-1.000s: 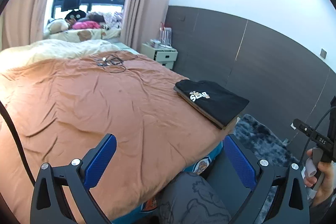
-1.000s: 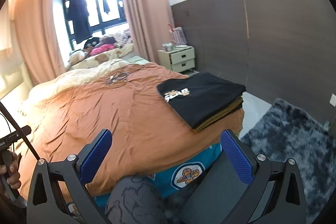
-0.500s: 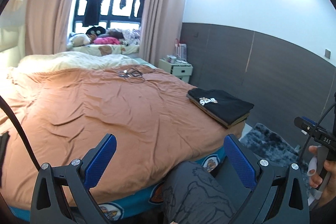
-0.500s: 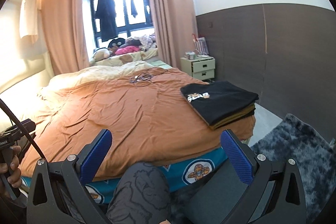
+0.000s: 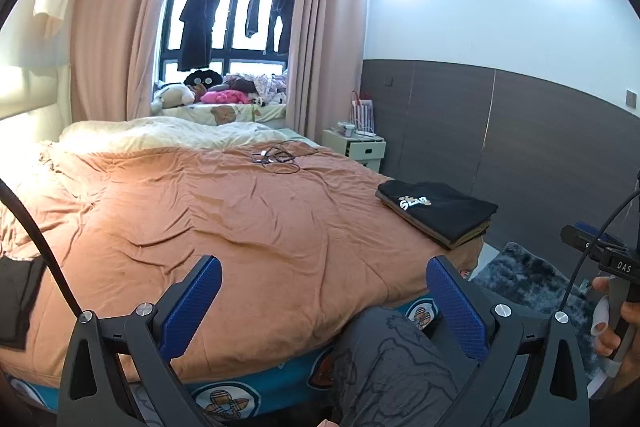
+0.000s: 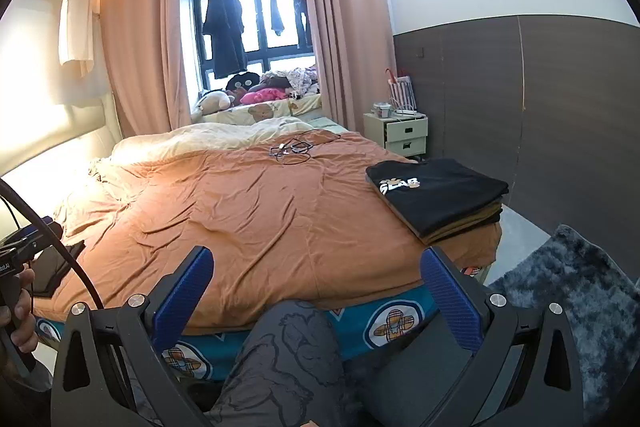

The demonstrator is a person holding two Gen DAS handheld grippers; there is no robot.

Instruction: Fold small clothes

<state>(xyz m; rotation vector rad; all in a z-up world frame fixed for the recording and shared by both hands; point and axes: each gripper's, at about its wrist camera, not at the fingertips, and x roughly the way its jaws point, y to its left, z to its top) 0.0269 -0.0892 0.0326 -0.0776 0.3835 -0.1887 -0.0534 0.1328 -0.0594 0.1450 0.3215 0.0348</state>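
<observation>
A stack of folded clothes (image 5: 438,213) (image 6: 438,197), topped by a black shirt with a white logo, lies at the right corner of the bed. The bed's orange-brown blanket (image 5: 240,227) (image 6: 248,219) is otherwise bare in the middle. A dark garment (image 5: 18,299) (image 6: 54,269) lies at the bed's left edge. My left gripper (image 5: 324,301) is open and holds nothing, well back from the bed's near edge. My right gripper (image 6: 316,295) is open too, with nothing between its blue pads. Both hang above the person's patterned grey knee (image 5: 384,355) (image 6: 288,347).
A tangle of black cables (image 5: 278,157) (image 6: 292,149) lies far back on the blanket. A pale nightstand (image 6: 404,135) stands by the dark wall panel. A dark shaggy rug (image 6: 572,303) covers the floor at right. Soft toys and clothes pile at the window.
Both grippers have pulled back and tilted up, so the bed looks farther away and more of the room shows. Both stayed open and held nothing.
</observation>
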